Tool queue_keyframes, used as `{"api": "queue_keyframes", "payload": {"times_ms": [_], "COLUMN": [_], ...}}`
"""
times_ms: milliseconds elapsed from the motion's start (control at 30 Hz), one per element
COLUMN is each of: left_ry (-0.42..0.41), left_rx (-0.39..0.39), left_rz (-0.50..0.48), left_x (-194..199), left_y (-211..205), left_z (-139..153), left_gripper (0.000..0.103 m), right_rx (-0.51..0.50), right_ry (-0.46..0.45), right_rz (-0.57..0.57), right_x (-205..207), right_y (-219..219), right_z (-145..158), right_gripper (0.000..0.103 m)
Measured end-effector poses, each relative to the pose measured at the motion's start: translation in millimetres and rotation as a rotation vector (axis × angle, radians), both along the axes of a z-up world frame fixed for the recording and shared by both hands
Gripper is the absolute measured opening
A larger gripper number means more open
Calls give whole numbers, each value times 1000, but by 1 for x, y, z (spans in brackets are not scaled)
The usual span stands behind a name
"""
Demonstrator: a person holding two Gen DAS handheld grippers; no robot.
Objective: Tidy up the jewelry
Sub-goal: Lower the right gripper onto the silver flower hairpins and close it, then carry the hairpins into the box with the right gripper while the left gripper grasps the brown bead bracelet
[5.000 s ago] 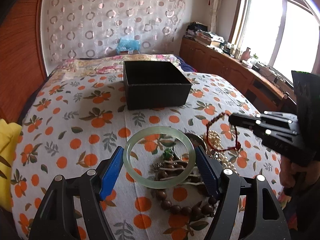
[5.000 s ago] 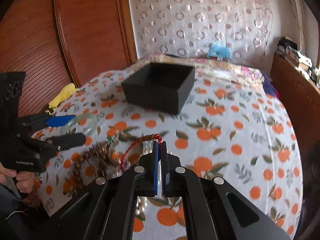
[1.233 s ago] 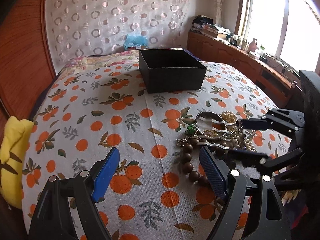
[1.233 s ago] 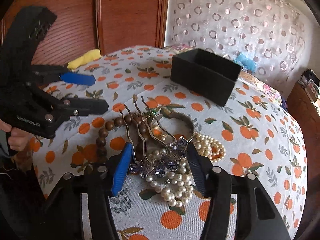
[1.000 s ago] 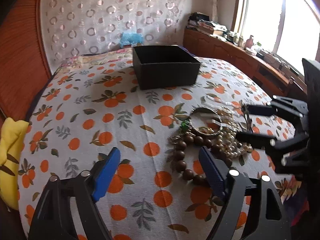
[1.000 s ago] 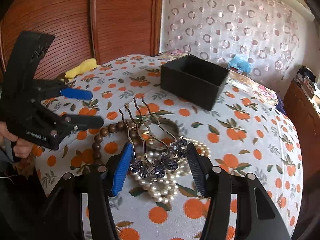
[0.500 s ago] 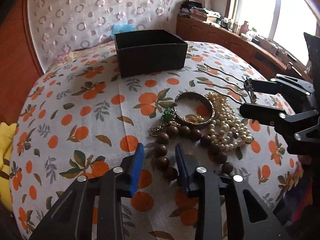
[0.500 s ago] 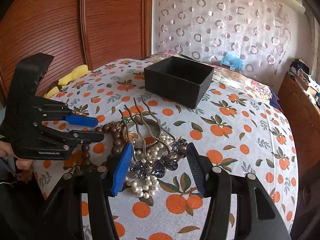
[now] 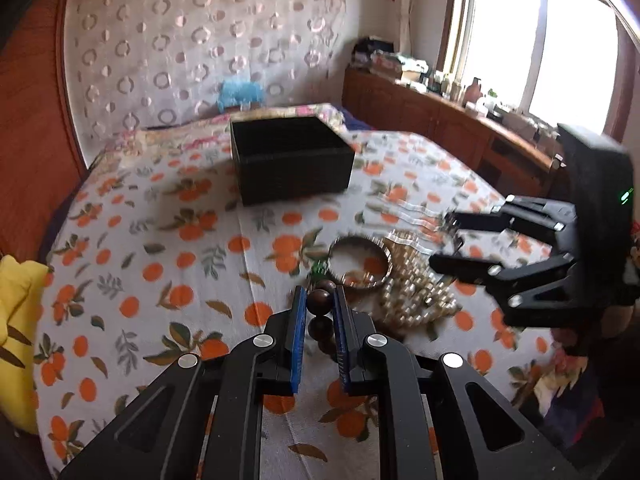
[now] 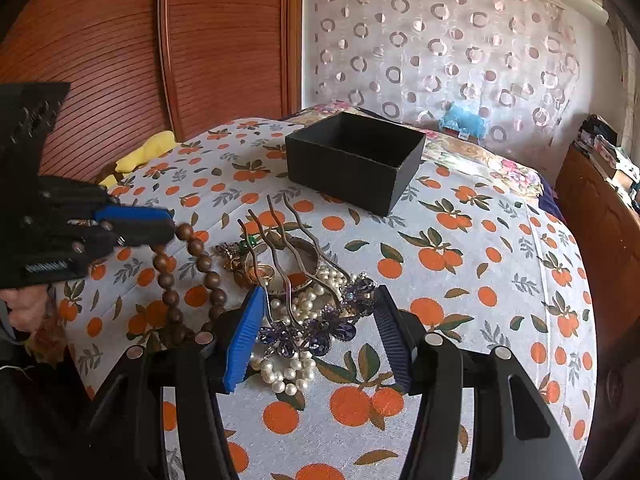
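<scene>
Progress looks partial, w/ most of the pile left on the bedspread [image 10: 460, 236]. We have the left gripper [image 9: 319, 308] closing on the wooden bead strand [image 10: 200, 264], one bead pinched btwn its pads, the rest trailing down to the cloth. Our right gripper [image 10: 316, 320] holds the flower hair comb [image 10: 308, 320] across half-open jaws, prongs fwd, above the pearls [image 10: 288, 364]. Bangle [image 9: 360, 262], ring and green charm lie beside them. Black box [image 10: 356, 156] sits well apart, farther up the bed; we can't see its floor, so contents unknown.
</scene>
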State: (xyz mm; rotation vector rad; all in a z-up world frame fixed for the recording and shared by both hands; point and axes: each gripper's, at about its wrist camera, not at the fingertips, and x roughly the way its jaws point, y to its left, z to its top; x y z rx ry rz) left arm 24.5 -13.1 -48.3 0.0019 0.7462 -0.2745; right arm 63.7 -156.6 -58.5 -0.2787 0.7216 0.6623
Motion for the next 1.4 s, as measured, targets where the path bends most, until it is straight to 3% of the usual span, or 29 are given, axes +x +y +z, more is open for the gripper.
{"api": "queue_keyframes", "payload": {"times_ms": [633, 1400], "left_ry": [-129, -215], "left_rx": [15, 61], "left_rz": [74, 136], "left_x": [18, 90], "left_y": [19, 26], "left_z": [48, 99], "left_gripper": [12, 12], "right_rx": [15, 21], "right_ry": [-27, -31], "right_rz": [-7, -56], "right_x": [26, 147], "right_y": [4, 44], "right_z": [18, 39], "right_gripper": [58, 59]}}
